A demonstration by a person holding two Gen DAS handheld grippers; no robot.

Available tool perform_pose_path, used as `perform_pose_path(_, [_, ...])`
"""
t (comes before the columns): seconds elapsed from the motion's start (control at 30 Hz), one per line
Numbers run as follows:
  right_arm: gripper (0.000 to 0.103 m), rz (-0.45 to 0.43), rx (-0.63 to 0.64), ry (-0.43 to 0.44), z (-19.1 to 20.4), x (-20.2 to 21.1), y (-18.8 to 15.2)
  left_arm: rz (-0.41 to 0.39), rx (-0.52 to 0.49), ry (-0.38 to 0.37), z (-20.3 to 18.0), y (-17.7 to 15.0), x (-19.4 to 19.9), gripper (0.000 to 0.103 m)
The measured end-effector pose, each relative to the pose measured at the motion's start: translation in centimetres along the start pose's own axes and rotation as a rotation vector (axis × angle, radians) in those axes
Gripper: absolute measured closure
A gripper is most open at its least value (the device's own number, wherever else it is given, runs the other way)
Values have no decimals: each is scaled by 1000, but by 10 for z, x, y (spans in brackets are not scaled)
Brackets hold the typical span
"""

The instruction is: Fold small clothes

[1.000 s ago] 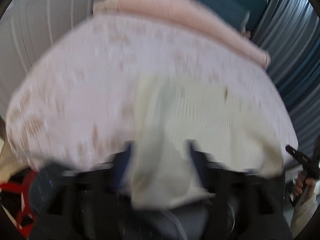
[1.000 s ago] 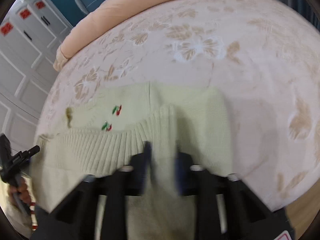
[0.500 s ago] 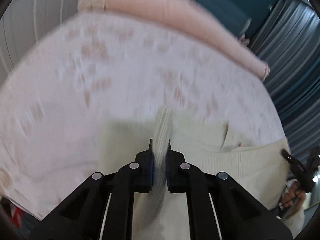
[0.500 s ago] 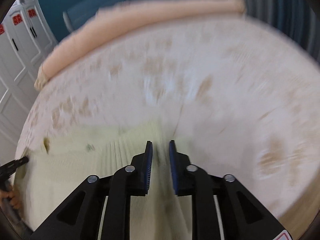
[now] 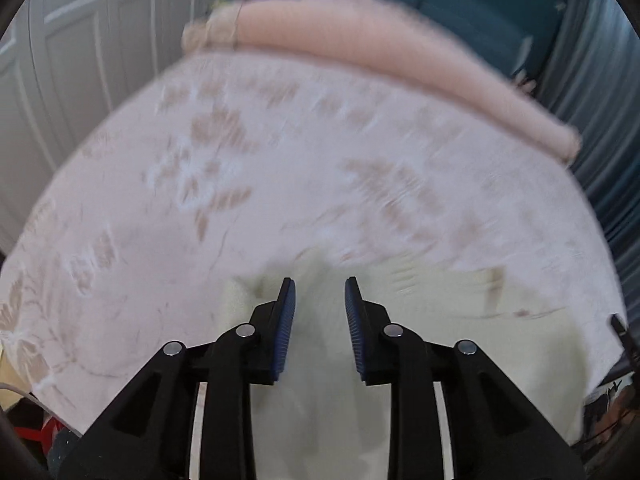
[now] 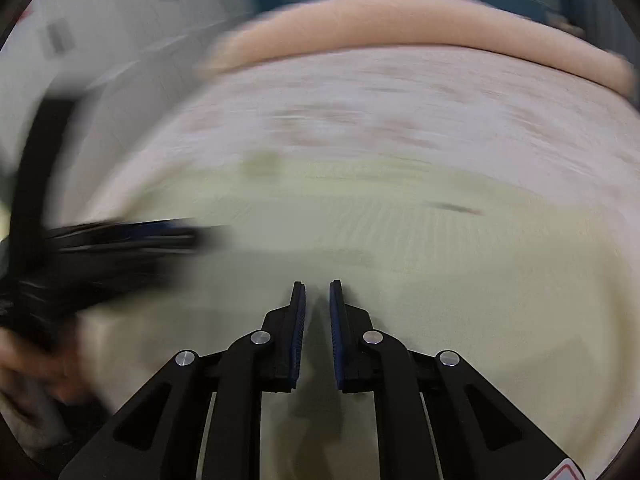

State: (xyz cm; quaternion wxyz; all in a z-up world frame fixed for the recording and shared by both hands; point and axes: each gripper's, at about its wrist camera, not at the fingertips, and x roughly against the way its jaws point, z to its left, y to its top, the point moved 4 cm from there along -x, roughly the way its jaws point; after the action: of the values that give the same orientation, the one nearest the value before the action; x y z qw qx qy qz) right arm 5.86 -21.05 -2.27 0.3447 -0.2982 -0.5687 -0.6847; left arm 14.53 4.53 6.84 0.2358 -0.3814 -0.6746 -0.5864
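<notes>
Left wrist view: my left claw (image 5: pixel 318 292) gapes wide and empty over the pale yellow knitted sweater (image 5: pixel 420 320) on the floral bed (image 5: pixel 200 184). My right claw (image 6: pixel 317 294) hovers narrow, gripping nothing. If either snags the knit, I reckon the fold shifts.

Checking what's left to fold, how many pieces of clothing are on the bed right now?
1: a pale knit sweater lying on the bed, below both open grippers. More may be out of view.
</notes>
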Motion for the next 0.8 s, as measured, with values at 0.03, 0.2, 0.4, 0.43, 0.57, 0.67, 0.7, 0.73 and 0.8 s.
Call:
perform_pose_path(0.03, [103, 1, -66, -36, -36, 10, -5, -20, -20, -10, -13, -1, 9, 68])
perform_pose_path(0.2, [94, -30, -227, -176, -122, 56, -15, 101, -210, -62, -93, -50, -23, 65])
perform_pose_path(0.4, [53, -156, -262, -238, -127, 64, 11, 167, -232, 62, -55, -72, -51, 64])
perform_pose_path(0.43, [53, -75, -287, -228, -140, 39, 13, 165, -217, 96, -41, -69, -46, 64])
perform_pose_path(0.57, [62, -15, -277, -188, -142, 13, 13, 154, -111, 172, 12, -54, -32, 67])
perform_pose_path(0.67, [92, -90, -254, -152, -134, 28, 27, 153, -40, 141, 13, -43, -30, 64])
perform_pose_path(0.7, [93, -156, -251, -142, -131, 42, 37, 142, -41, 143, 7, -38, -32, 52])
perform_pose_path(0.73, [93, -208, -254, -132, -129, 55, 46, 141, -37, 142, 4, -36, -35, 36])
perform_pose_path(0.8, [93, -255, -252, -134, -130, 62, 54, 150, -12, 123, 1, -31, -46, 21])
